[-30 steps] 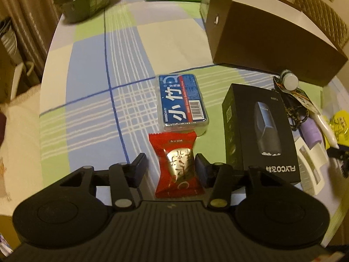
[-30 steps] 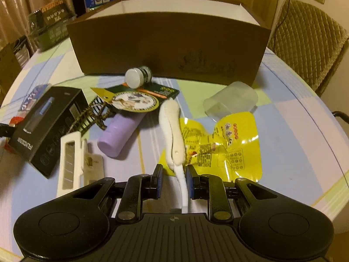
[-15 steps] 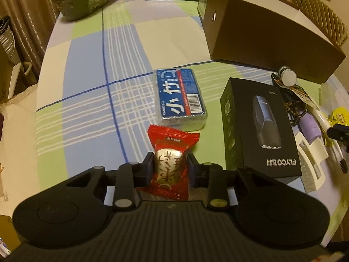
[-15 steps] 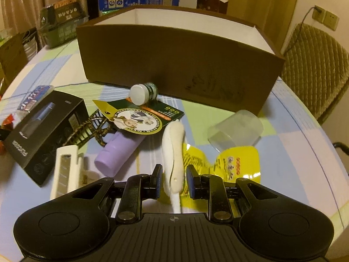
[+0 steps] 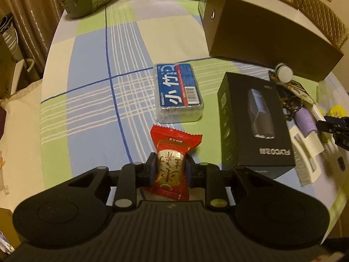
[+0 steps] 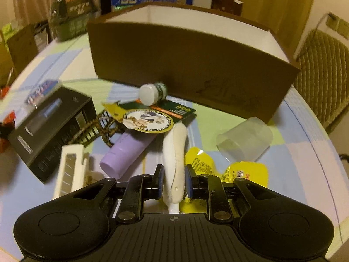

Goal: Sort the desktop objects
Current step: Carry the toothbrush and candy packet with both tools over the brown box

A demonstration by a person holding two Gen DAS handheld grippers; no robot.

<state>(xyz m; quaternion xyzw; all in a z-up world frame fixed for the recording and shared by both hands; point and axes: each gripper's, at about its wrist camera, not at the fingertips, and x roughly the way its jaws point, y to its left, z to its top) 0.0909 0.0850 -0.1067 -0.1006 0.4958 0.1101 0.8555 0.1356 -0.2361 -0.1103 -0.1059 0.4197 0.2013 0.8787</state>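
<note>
Your left gripper (image 5: 170, 167) has just been closing and its 2 pads now press the sides of the red candy packet (image 5: 172, 163), which lies on the checked tablecloth (image 5: 91, 100). The packet's near end is hidden behind the gripper body. Just beyond it sits the blue-labelled clear case (image 5: 177, 92), and to the right the black boxed shaver (image 5: 255, 120), whose near corner is cut off by your gripper arm. At the right edge of that view you can see only the dark tips of the other gripper.

Your right gripper (image 6: 173, 180) is clamped on the white plush-headed brush (image 6: 174, 159); its thin handle disappears under the gripper, so its length cannot be told. The brush lies over a yellow packet (image 6: 244, 174), mostly covered and hard to read. Beside it are a purple tube (image 6: 126, 152), partly under a round-printed tag (image 6: 148, 121), a small white-capped bottle (image 6: 151, 92) and a toppled translucent cup (image 6: 245, 142). Behind them stands the brown cardboard box (image 6: 196, 69), its inside floor out of sight. The left side of this view is motion-blurred, so the white slotted item (image 6: 68, 170) cannot be identified.
</note>
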